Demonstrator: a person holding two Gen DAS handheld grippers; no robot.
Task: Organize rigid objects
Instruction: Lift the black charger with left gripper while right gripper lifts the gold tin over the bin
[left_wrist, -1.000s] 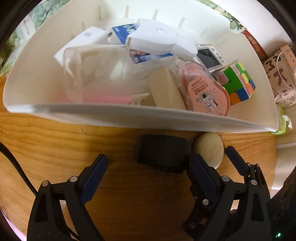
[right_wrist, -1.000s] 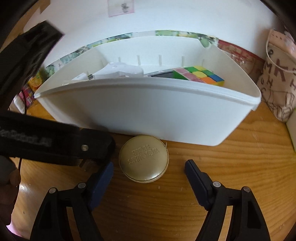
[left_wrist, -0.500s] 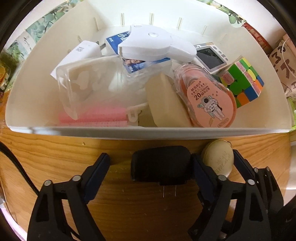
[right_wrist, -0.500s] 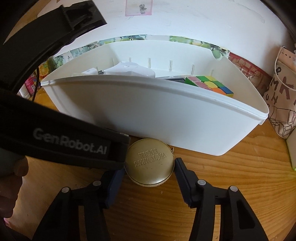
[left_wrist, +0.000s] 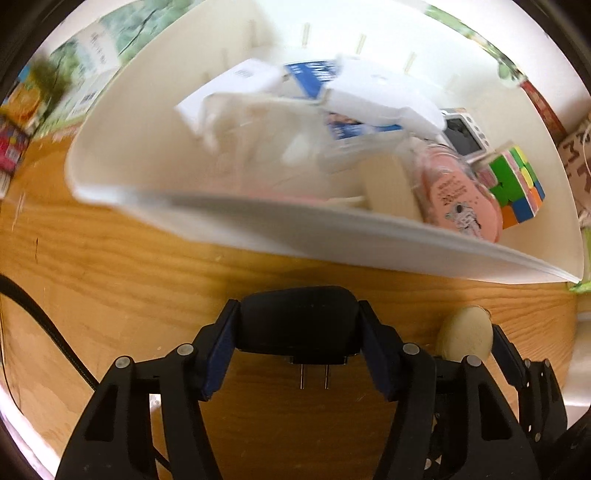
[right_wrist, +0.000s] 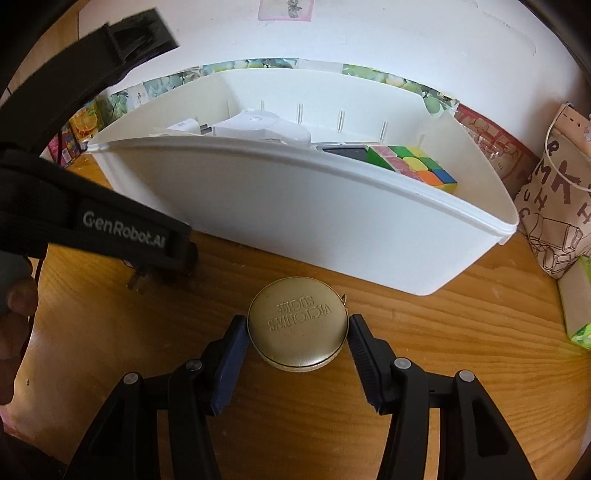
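On the near strip of the wooden tabletop (left_wrist: 110, 295), just in front of the white plastic storage bin (right_wrist: 295, 206), two loose items sit side by side, each between a pair of jaws; the black plug-in power adapter (left_wrist: 299, 317), prongs pointing near, lies between the blue pads of the left gripper (left_wrist: 297, 325); its jaws have just been closing and the pads now press on both ends of the adapter; to its right, the round gold-coloured tin with embossed lettering (right_wrist: 297, 328) is clamped at its left and right edges by the right gripper (right_wrist: 297, 332), whose jaws closed a moment ago; tin lies flat on the wood, near the bin's front wall but apart from it.

Inside the bin, left-wrist view blurred: multicoloured puzzle cube (left_wrist: 517, 188) at the right end; pink oval tape dispenser with a cartoon astronaut (left_wrist: 458, 199) just left of it; small grey-framed screen device (left_wrist: 463, 134) behind; white moulded plastic gadget (right_wrist: 258, 127) on top of the pile towards the far wall; blue-and-white carton (left_wrist: 314, 75) beneath it.

Beyond the bin's right end, a printed fabric bag (right_wrist: 554, 206) stands against the white wall (right_wrist: 369, 37); a person's hand (right_wrist: 14, 317) shows at the far left edge of the right-wrist view.
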